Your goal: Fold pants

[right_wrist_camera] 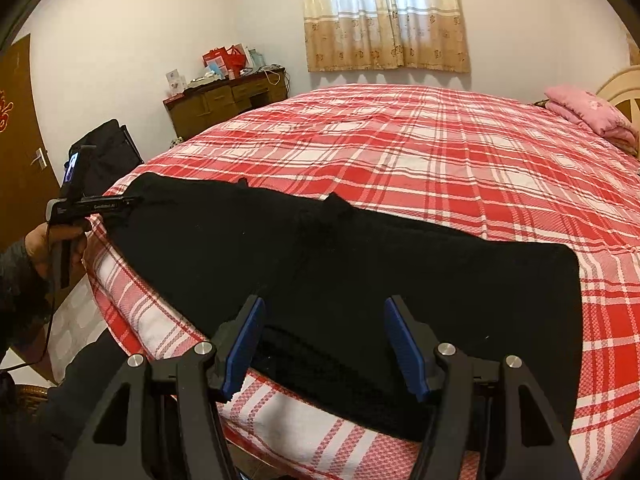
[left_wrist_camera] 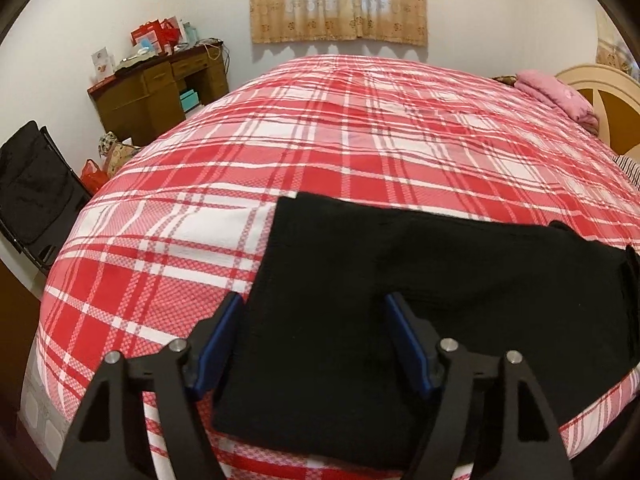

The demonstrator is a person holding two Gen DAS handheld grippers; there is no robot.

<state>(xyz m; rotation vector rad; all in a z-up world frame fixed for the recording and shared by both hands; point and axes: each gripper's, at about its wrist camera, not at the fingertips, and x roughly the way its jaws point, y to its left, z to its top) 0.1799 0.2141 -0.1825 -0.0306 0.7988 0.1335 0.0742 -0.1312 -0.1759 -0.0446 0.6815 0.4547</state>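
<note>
Black pants (right_wrist_camera: 360,272) lie flat along the near edge of a bed with a red and white plaid cover (right_wrist_camera: 420,152). In the left wrist view the pants (left_wrist_camera: 360,300) fill the lower middle. My left gripper (left_wrist_camera: 314,308) is open, its blue pads over the pants' left end, holding nothing. My right gripper (right_wrist_camera: 324,312) is open over the pants' near edge, holding nothing. The left gripper also shows in the right wrist view (right_wrist_camera: 132,201), at the far left end of the pants.
A brown desk (left_wrist_camera: 160,92) with boxes stands by the far left wall. A black chair (left_wrist_camera: 32,188) stands left of the bed. A pink folded blanket (right_wrist_camera: 588,114) and a headboard (left_wrist_camera: 600,96) are at the right. A curtained window (right_wrist_camera: 384,16) is behind.
</note>
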